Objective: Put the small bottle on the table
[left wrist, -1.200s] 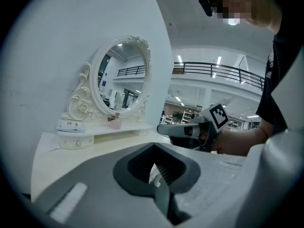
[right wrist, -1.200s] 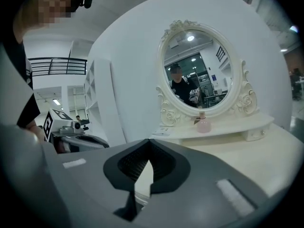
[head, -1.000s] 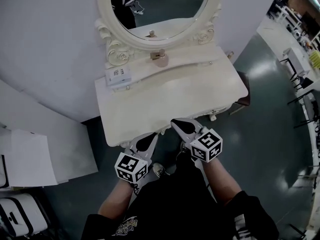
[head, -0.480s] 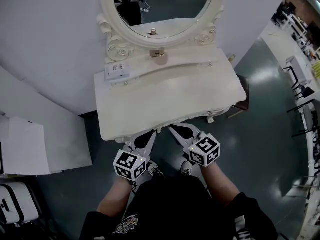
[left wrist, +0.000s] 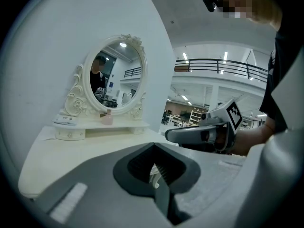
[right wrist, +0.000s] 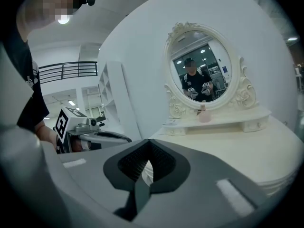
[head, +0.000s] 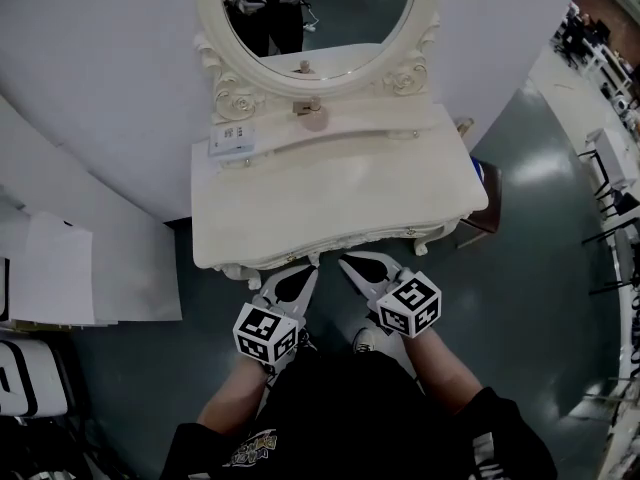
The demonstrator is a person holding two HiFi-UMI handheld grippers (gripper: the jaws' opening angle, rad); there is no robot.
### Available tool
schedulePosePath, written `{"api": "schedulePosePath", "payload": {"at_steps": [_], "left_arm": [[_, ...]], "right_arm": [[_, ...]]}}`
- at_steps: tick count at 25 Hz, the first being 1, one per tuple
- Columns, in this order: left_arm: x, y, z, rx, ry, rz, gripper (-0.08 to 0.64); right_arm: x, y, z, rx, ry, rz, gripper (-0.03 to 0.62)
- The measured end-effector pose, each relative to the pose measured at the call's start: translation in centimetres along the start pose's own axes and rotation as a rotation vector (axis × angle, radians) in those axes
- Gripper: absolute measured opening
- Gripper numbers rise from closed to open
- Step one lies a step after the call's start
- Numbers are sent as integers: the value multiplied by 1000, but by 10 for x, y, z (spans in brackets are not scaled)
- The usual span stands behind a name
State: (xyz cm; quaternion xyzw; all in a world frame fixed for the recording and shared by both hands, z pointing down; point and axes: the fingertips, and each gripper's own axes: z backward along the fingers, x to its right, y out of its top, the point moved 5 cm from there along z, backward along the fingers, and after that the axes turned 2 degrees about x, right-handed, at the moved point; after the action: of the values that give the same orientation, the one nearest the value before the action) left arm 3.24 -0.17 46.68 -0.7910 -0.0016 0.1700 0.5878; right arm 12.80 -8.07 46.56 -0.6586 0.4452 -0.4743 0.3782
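A small pink bottle [head: 313, 118] stands on the raised shelf under the oval mirror [head: 320, 18] of the white dressing table [head: 330, 193]. The same bottle [left wrist: 108, 119] shows far off in the left gripper view, and again [right wrist: 204, 114] in the right gripper view. My left gripper [head: 306, 271] and right gripper [head: 346, 262] hang side by side just off the table's front edge, far from the bottle. Both are shut with nothing in them. From each gripper camera, its own jaws [left wrist: 153, 145] [right wrist: 148, 141] meet at the tips.
A white card box [head: 232, 138] lies on the shelf left of the bottle. A brown stool [head: 482, 208] stands at the table's right end. White boards [head: 60, 278] lean on the left. Grey floor lies around my feet [head: 366, 340].
Both grippers have drawn back slightly from over the table's front edge to just off it. The view has shifted so the mirror now reflects both grippers. The bottle has not moved.
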Motion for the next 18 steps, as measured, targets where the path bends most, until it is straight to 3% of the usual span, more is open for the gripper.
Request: {"api": "schedulePosePath", "payload": {"at_steps": [18], "left_arm": [[67, -26, 6, 35, 151, 30, 0]], "right_arm": [[0, -19, 52, -21, 146, 39, 26]]}}
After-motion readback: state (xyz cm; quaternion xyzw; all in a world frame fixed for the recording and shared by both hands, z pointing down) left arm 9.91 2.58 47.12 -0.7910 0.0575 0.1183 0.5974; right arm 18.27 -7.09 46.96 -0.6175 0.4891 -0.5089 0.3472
